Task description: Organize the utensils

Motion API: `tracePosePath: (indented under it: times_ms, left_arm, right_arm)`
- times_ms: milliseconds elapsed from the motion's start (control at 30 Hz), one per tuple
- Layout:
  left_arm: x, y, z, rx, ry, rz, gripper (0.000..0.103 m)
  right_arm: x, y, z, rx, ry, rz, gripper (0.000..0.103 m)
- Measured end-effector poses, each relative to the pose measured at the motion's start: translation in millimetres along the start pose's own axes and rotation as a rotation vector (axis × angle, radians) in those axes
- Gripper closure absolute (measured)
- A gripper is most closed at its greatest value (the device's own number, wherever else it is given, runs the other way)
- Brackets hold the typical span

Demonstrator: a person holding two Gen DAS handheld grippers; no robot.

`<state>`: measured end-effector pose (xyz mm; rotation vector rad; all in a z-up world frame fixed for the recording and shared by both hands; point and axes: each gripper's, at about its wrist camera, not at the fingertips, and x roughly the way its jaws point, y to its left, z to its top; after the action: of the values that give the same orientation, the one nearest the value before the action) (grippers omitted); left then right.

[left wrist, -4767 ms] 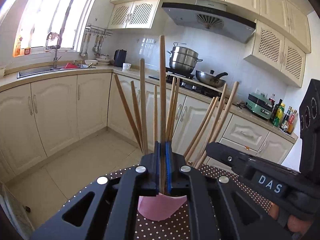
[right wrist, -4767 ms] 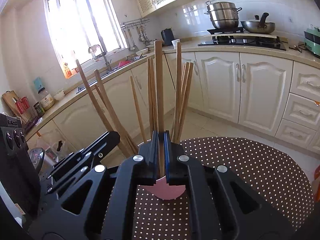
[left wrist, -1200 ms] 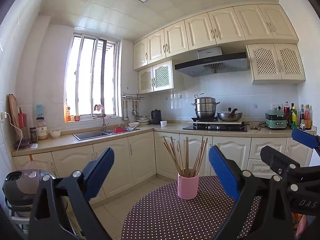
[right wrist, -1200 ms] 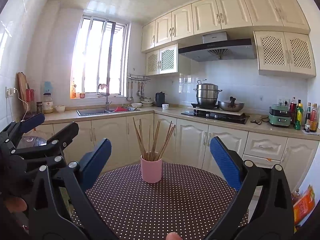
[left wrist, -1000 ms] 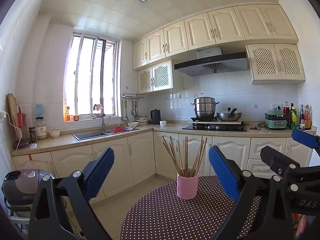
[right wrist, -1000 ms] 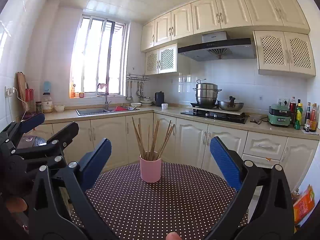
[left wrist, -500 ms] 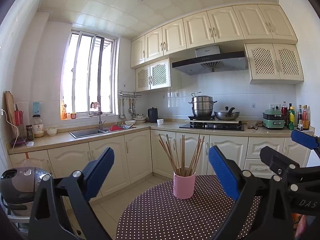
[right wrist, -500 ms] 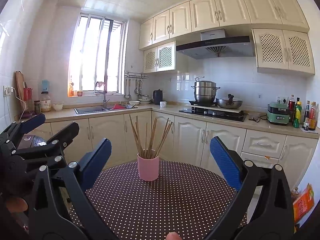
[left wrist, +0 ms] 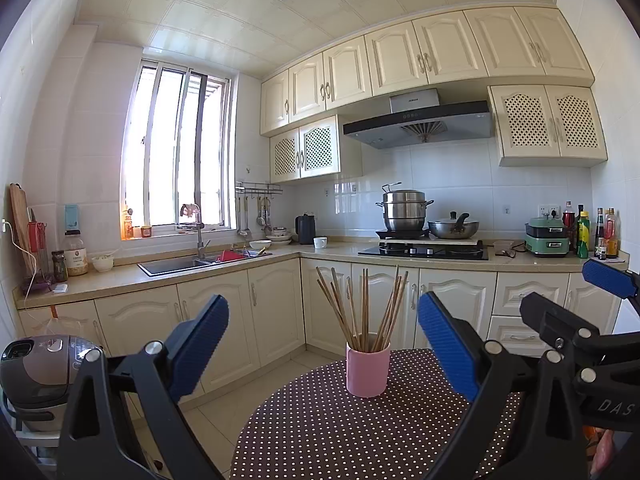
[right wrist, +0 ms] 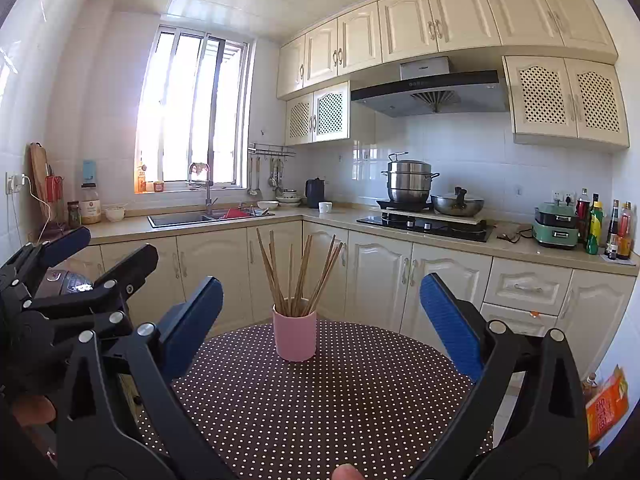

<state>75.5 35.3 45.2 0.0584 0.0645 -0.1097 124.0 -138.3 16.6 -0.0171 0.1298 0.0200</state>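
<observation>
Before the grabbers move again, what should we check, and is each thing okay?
1. Chopsticks all in the pink cup: ok.
2. Cup standing upright on the dotted table: ok.
3. Left tool open and holding nothing: ok.
4. Right tool open and holding nothing: ok.
5. Stray chopsticks left on the table: none visible, ok.
6. Anything dropped on the floor: cannot tell.

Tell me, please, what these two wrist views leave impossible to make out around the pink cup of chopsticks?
- Chopsticks: lower ends hidden inside the pink cup, both views.
- Dotted table: near edge covered by the right gripper body, right view.
- Bottles: labels too small, both views.
</observation>
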Motion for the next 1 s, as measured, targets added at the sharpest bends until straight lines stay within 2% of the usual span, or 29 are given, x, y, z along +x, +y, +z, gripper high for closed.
tracePosePath:
  times_ms: [1000]
  left_arm:
    - [2.2,0.3,-2.0,0.002,0.007,-0.004,0.009]
  right_arm:
    - [2.0,-7.1,-1.4,0.005,0.009,-0.007,0.006]
